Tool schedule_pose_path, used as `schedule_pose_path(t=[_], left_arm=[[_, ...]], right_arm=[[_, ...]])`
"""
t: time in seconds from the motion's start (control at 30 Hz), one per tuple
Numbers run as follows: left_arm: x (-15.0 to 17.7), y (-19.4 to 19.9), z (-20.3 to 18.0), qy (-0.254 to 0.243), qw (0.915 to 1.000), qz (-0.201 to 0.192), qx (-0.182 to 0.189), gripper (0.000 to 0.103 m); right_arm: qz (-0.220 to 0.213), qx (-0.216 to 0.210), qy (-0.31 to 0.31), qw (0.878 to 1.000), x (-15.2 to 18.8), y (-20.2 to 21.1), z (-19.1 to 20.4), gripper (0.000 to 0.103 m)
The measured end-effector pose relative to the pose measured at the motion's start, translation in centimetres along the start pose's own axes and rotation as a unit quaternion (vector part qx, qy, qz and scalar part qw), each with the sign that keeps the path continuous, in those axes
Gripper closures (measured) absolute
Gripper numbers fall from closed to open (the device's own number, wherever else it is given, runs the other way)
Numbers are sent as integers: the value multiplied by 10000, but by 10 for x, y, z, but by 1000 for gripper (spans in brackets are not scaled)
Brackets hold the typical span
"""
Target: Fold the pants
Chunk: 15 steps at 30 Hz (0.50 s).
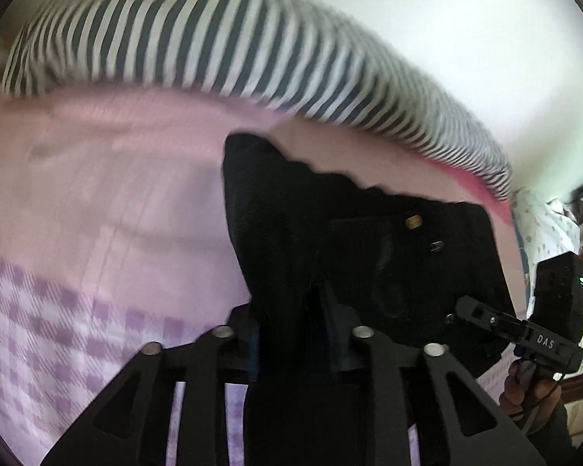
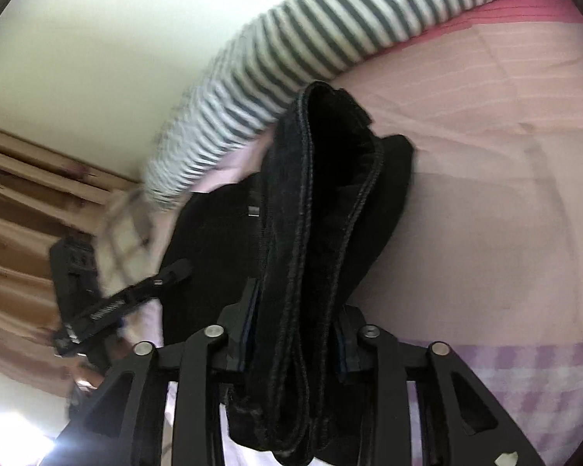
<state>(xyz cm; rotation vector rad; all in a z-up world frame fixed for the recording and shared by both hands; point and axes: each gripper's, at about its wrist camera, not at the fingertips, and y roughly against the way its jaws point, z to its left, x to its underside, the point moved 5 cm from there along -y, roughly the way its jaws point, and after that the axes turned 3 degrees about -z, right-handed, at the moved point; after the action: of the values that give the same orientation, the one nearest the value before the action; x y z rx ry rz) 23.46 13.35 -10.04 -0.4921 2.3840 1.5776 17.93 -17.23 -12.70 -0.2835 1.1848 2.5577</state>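
The black pants [image 1: 361,248] hang over the pink bed sheet [image 1: 109,194], lifted by both grippers. My left gripper [image 1: 291,310] is shut on a bunch of the black fabric, which fills the gap between its fingers. A brass button [image 1: 413,222] shows near the waistband. My right gripper [image 2: 295,318] is shut on thick seamed folds of the pants [image 2: 322,178]. The right gripper also shows in the left wrist view [image 1: 524,330], held by a hand at the pants' right edge. The left gripper shows in the right wrist view [image 2: 128,295] at the pants' left edge.
A black-and-white striped pillow [image 1: 221,39] lies along the far edge of the bed, also in the right wrist view [image 2: 330,27]. The sheet turns to purple check [image 1: 39,330] near me. A white wall [image 1: 466,31] is behind. Wooden furniture [image 2: 27,194] stands at the left.
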Motion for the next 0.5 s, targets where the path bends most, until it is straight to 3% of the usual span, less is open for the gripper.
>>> schedule_pose_path(t=[0.03, 0.13, 0.3, 0.5], left_arm=[[3, -3, 5, 63, 10000, 32, -23, 67], [10, 2, 5, -88, 9997, -179, -109, 65], [29, 18, -5, -711, 9939, -479, -688, 65], [62, 50, -6, -1079, 9784, -944, -1491, 64]], right_arm=[[29, 249, 127, 9996, 4, 0, -5, 54], [-121, 550, 461, 9974, 10, 3, -3, 51], [-448, 988, 792, 9909, 20, 24, 2, 48], [-652, 1368, 1001, 9834, 44, 49, 5, 40]])
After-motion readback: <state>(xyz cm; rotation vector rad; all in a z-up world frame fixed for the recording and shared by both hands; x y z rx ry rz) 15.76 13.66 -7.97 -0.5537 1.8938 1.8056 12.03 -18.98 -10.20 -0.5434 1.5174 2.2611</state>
